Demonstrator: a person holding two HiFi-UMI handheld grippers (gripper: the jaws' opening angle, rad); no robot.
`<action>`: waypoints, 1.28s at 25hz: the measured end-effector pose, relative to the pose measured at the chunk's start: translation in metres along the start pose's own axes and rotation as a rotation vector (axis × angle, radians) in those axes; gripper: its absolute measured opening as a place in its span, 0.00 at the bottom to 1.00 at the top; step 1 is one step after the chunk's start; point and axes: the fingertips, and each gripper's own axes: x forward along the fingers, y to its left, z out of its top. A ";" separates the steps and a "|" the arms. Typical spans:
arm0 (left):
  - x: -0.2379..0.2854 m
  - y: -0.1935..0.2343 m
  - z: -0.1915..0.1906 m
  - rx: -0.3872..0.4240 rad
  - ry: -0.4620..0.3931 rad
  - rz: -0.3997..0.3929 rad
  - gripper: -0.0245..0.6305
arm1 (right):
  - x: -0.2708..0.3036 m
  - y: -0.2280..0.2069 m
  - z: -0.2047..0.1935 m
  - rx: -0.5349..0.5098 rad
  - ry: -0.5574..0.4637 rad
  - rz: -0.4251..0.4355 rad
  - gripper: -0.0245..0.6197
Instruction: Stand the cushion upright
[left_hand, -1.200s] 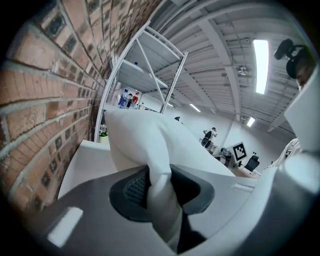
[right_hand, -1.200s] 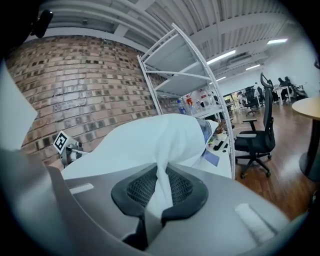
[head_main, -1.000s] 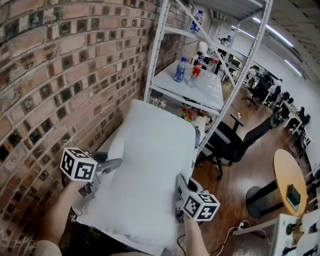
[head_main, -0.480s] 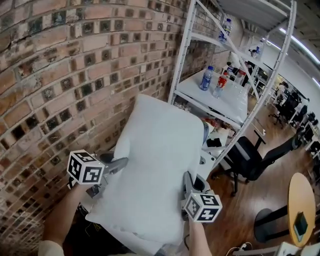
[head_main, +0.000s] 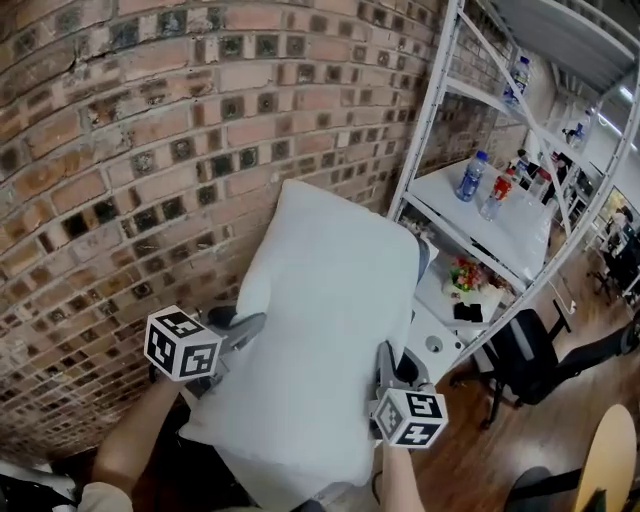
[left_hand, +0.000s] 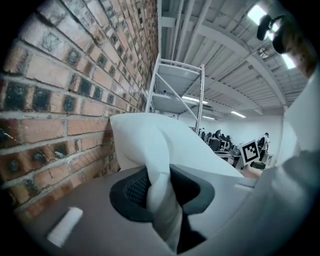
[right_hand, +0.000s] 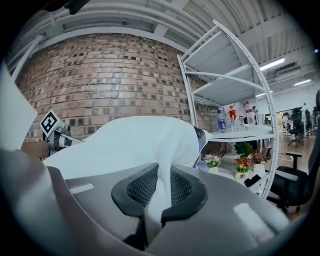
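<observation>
A large white cushion (head_main: 320, 330) is held up off its support, its far end tilted toward the brick wall (head_main: 130, 170). My left gripper (head_main: 243, 328) is shut on the cushion's left edge, and a fold of white fabric (left_hand: 159, 197) is pinched between its dark pads. My right gripper (head_main: 385, 368) is shut on the right edge, with fabric (right_hand: 156, 195) squeezed between its jaws. In the right gripper view the cushion (right_hand: 130, 137) stretches across to the left gripper's marker cube (right_hand: 50, 122).
A white metal shelving rack (head_main: 520, 215) stands right of the cushion, with bottles (head_main: 470, 176) on one shelf and flowers (head_main: 462, 272) lower down. A black office chair (head_main: 560, 365) sits on the wood floor beyond it. The brick wall lies close on the left.
Both grippers have swung the cushion leftward toward the brick wall, its far end rising more upright. The rack has shifted right in the head view. The grips are unchanged.
</observation>
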 end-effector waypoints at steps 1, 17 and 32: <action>-0.003 -0.001 0.001 0.004 -0.016 0.026 0.18 | 0.003 0.000 0.001 -0.006 -0.012 0.014 0.08; -0.060 -0.030 0.013 0.059 -0.236 0.339 0.18 | 0.021 0.017 0.036 -0.117 -0.171 0.194 0.07; -0.114 -0.049 0.036 0.140 -0.399 0.623 0.18 | 0.043 0.059 0.090 -0.228 -0.321 0.372 0.07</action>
